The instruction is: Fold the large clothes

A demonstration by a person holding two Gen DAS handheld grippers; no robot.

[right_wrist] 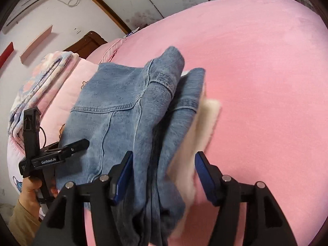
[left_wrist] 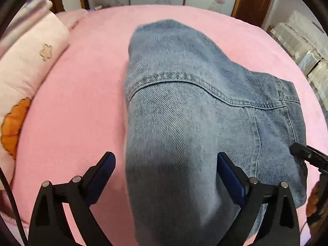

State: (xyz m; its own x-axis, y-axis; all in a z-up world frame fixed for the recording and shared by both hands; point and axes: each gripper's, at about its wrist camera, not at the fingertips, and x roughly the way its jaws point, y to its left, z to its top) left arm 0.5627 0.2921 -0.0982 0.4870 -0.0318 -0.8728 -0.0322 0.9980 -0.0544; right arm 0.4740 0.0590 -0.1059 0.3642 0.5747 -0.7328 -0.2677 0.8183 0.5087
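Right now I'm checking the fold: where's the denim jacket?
The denim jacket lies folded on the pink bedspread, right of the pillow, between both open grippers.

Denim jacket (left_wrist: 184, 110) – near end runs off bottom edge in both wrist views, motion-blurred along left side. Cream lining (right_wrist: 196, 135) smeared by blur, shape unclear. Right gripper (left_wrist: 307, 157) cut by right edge in left wrist view – only one finger shows. Person's hand (right_wrist: 30, 188) half hidden behind left gripper (right_wrist: 61, 151) body. Quilt (left_wrist: 24, 65) clipped at left rim.
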